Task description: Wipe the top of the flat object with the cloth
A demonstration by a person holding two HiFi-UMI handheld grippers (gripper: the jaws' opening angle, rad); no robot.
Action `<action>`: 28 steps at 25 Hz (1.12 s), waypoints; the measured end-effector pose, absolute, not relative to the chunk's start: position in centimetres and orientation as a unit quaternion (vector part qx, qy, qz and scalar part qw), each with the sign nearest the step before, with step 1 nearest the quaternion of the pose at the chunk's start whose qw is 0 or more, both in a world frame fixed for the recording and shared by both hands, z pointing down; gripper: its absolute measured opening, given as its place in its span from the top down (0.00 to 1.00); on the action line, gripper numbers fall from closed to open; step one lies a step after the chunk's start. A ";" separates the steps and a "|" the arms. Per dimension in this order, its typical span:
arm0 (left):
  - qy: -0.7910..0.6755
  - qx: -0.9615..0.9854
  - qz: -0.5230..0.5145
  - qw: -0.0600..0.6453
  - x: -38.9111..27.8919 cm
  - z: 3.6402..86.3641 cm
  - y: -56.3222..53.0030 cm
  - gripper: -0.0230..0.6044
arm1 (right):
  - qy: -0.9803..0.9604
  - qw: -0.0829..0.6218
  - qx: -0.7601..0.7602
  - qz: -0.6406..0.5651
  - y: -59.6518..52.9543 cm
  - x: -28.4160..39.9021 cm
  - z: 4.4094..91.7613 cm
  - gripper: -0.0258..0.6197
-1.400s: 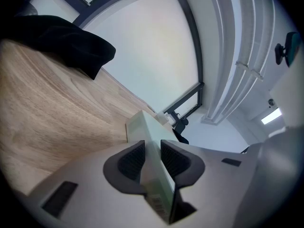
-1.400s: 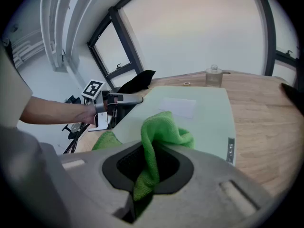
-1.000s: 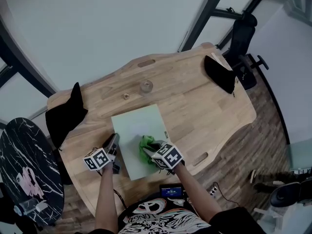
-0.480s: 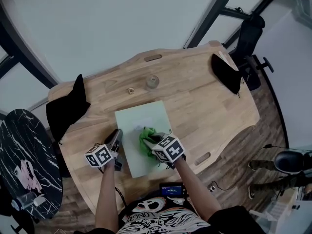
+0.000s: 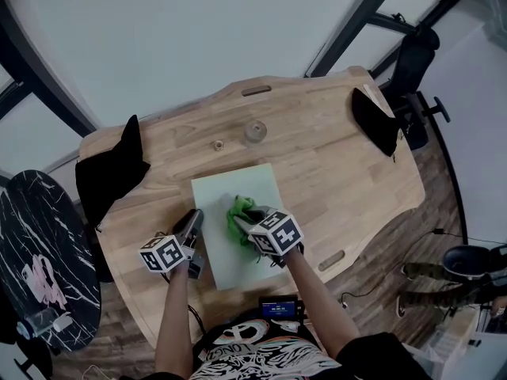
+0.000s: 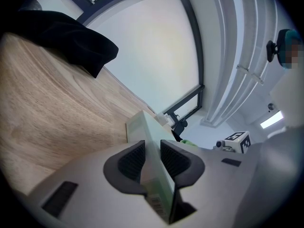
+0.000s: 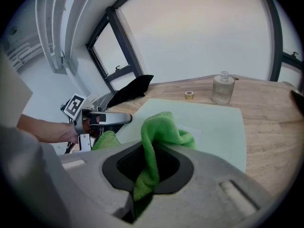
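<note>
A pale green flat board (image 5: 230,184) lies on the wooden table (image 5: 317,165). My left gripper (image 5: 193,220) clamps the board's left edge; in the left gripper view the board's edge (image 6: 145,132) runs between the ribbed pads (image 6: 130,159), which press on it. My right gripper (image 5: 248,217) is shut on a bright green cloth (image 5: 238,212) that rests near the middle of the board. In the right gripper view the cloth (image 7: 159,129) bunches out of the jaws over the board (image 7: 213,122), and the left gripper (image 7: 107,118) shows at the board's left edge.
A small glass bottle (image 5: 255,131) and a small gold cap (image 5: 218,144) stand beyond the board. Black fabric lies at the table's left (image 5: 111,176) and right (image 5: 376,121) ends. A small screen (image 5: 279,308) sits at the near edge. A dark chair (image 5: 36,252) is at left.
The right gripper has slid the green cloth a little farther away across the board. The left gripper has kept its hold on the board's edge.
</note>
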State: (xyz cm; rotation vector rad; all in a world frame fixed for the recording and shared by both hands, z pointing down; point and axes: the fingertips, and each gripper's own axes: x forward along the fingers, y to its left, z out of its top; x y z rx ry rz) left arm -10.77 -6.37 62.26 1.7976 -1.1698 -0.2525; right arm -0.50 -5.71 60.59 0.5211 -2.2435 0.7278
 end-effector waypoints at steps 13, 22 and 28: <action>-0.473 0.734 -0.107 0.476 -10.6 62.1 -6.3 0.80 | -0.867 0.346 0.208 0.292 -8.3 -1.0 60.2 0.91; -0.470 0.734 -0.108 0.479 -10.6 62.0 -6.2 0.80 | -0.863 0.361 0.218 0.279 -10.5 -1.9 60.1 0.91; -0.471 0.733 -0.108 0.479 -10.5 62.0 -6.3 0.80 | -0.862 0.366 0.214 0.277 -11.8 -2.5 60.1 0.91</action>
